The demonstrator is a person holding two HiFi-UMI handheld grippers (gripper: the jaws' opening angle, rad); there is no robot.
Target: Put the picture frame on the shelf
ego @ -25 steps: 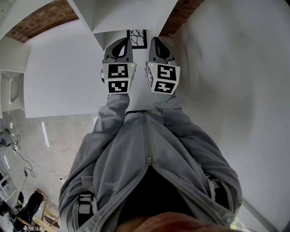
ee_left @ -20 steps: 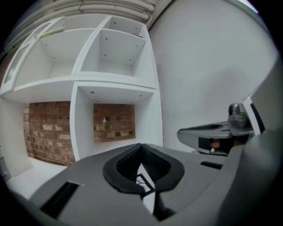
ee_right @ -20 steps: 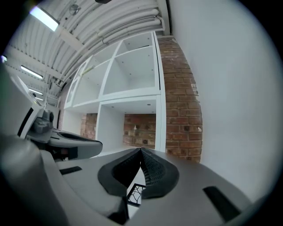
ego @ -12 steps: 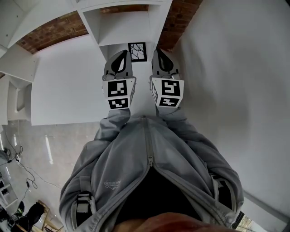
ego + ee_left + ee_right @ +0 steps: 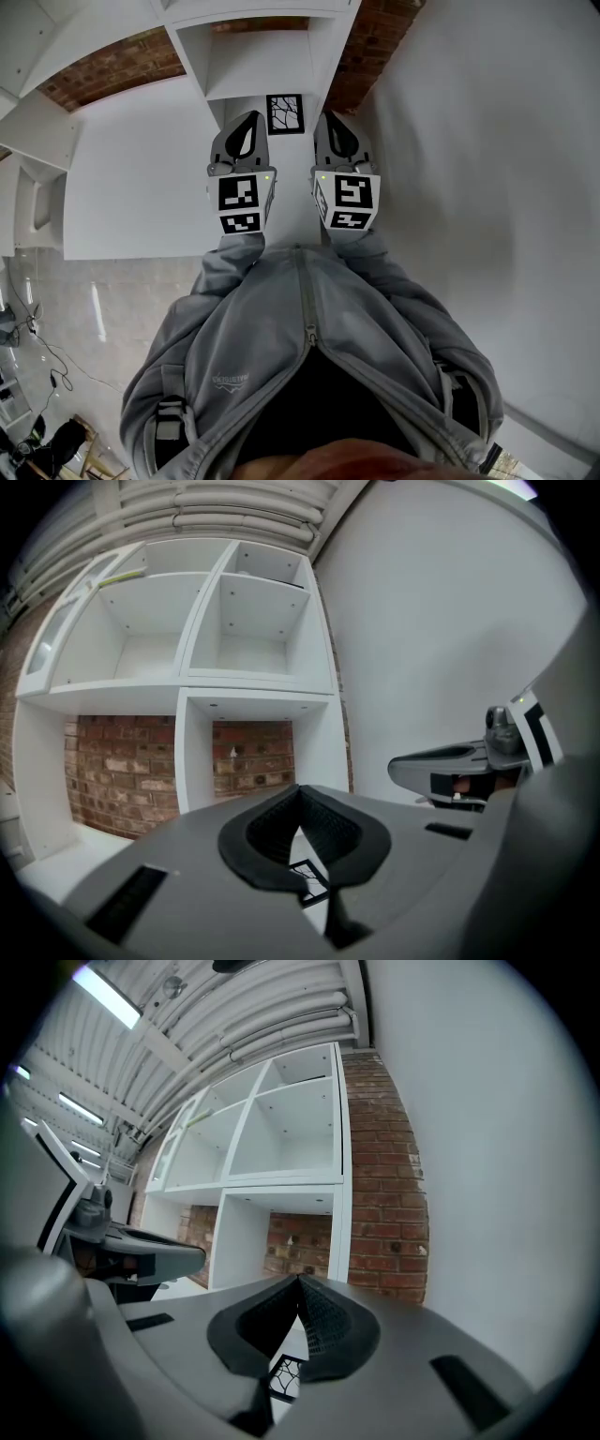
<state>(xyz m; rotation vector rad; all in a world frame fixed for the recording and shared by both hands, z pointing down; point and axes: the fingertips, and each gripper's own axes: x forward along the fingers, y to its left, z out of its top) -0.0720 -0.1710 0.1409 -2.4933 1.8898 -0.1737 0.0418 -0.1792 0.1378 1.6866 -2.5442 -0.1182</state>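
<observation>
Both tools are closed on nothing: the left hand-held gripper (image 5: 249,118) and the right hand-held gripper (image 5: 328,118) each have their jaws pressed together, and their own views show no object between the pads. They are held level and side by side, flanking the picture frame (image 5: 285,113). The frame lies face up on the white worktop (image 5: 141,178), right at the mouth of the lower compartment of the shelf (image 5: 192,56), with the brick wall (image 5: 112,66) showing behind that open-backed unit. From each gripper view the frame appears low, under the closed jaws, so the tools seem to hover above it rather than touch it. Holding one on either side looks like the way to take a flat frame by its two edges. Equally, it fits tools that have let the frame go at the shelf's foot, and whether that spot counts as the shelf cannot be settled here. Compared with a second ago, the grippers and frame sit lower in the head view and look slightly smaller. More of the compartment and brick is exposed above them. The frame has kept its place at the compartment's mouth, and the jaws were closed then too.
</observation>
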